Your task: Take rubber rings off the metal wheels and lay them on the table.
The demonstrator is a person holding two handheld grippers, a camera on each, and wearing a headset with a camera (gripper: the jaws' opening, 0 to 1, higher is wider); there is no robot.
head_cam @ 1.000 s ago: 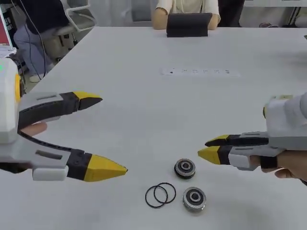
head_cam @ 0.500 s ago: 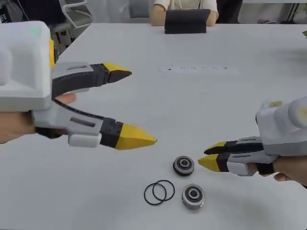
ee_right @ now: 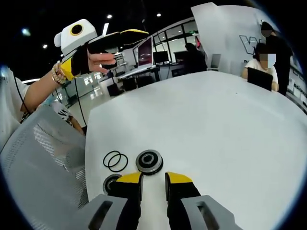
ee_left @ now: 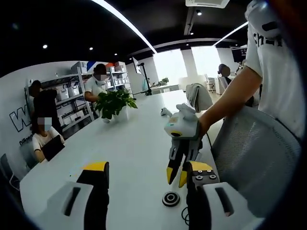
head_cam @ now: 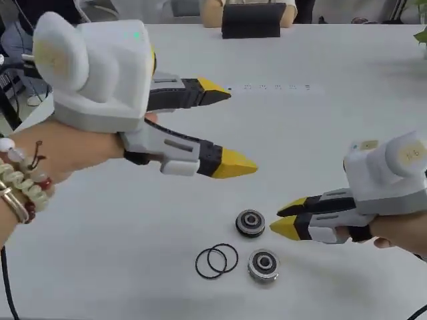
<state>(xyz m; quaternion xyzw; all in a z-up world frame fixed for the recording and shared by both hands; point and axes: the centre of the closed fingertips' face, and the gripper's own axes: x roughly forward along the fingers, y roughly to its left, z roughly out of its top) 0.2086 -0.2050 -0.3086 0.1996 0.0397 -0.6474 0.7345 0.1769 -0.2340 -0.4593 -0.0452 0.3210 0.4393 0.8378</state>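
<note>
Two metal wheels lie on the white table (head_cam: 133, 227): one wheel (head_cam: 250, 223) just left of my right gripper (head_cam: 281, 219), the other wheel (head_cam: 263, 265) nearer me. Two black rubber rings (head_cam: 217, 260) lie overlapped, flat on the table beside them. My right gripper's jaws are a narrow gap apart with nothing between them, and they point at the far wheel (ee_right: 149, 161); the near wheel (ee_right: 111, 182) is half hidden behind a jaw. My left gripper (head_cam: 235, 130) hangs high above the table, wide open and empty. From it I see the right gripper (ee_left: 176, 176) above a wheel (ee_left: 170, 198).
A person sits at the far table edge behind a dark tablet (head_cam: 252, 21). A flat strip (head_cam: 270, 87) lies mid-table. A potted plant (ee_left: 111, 103) stands at one table end. A grey mesh chair (ee_right: 43, 163) is beside the table.
My left gripper has risen and swung right, toward the table's middle, still wide open. The right gripper, the wheels and the rings have kept their places.
</note>
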